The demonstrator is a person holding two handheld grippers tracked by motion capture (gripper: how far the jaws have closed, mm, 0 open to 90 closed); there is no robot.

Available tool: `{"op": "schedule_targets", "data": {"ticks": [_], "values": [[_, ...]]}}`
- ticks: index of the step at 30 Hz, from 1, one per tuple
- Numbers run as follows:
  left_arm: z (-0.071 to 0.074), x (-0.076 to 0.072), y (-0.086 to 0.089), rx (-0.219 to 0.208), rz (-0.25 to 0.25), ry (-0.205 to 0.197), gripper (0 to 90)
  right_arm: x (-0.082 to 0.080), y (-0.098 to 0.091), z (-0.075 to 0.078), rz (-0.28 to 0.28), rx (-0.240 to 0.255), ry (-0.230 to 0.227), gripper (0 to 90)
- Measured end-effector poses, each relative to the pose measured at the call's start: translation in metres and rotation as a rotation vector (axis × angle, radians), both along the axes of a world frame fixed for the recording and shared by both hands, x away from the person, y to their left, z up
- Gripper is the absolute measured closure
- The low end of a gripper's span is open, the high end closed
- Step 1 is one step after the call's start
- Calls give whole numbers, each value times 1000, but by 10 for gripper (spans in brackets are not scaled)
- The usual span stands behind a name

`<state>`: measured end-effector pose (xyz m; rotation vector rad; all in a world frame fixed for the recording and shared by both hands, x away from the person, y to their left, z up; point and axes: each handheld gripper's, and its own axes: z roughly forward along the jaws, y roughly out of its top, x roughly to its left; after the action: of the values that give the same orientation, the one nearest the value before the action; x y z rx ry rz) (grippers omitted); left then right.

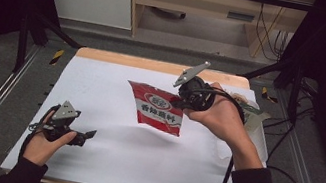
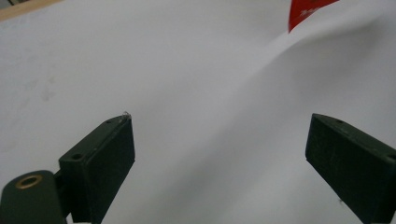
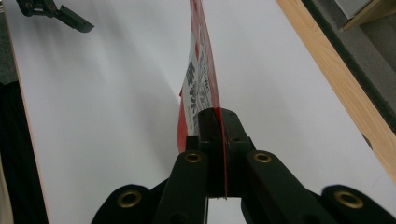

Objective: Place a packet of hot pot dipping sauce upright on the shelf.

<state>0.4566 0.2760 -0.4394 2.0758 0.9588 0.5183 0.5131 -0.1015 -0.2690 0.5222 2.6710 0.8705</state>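
one red seasoning packet (image 1: 159, 108) with a white label and chinese characters hangs in the air above the white table sheet (image 1: 103, 162), pinched by its right edge in the right gripper (image 1: 180, 100). the packet's free end points away from that gripper toward the left gripper's side, and its shadow falls on the sheet just below it. in the right gripper view the packet (image 3: 201, 79) runs edge-on straight out from the black jaws, which are pressed together on it with the thin red film sandwiched between the pads.

the right hand (image 1: 220, 117) wraps the gripper body, with the grey three-cornered plate tilted up behind the packet and a black cable trailing down along the sleeve.

the left gripper (image 1: 88, 134) sits well apart from the packet, low near the sheet, held in the left hand (image 1: 42, 144). its jaws stand wide apart with nothing between them; in the left gripper view the left gripper (image 2: 219, 154) has bare white sheet between its two black pads, and a corner of the red packet (image 2: 308, 11) shows far ahead of it at the upper edge.

beyond the right hand, at the table's edge, lies a pale plastic bag (image 1: 253, 112), too hidden to name further. the wooden table rim (image 1: 155, 65) borders the sheet beyond both grippers.
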Motion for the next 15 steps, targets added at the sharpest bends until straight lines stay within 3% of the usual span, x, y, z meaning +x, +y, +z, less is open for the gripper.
{"op": "schedule_targets", "data": {"ticks": [3,15], "values": [[-4,1,1,25,9,11,82,-1,-6,1,-5,2,0,900],[-9,3,7,24,36,17,78,-5,-23,8,-27,0,-4,900]]}}
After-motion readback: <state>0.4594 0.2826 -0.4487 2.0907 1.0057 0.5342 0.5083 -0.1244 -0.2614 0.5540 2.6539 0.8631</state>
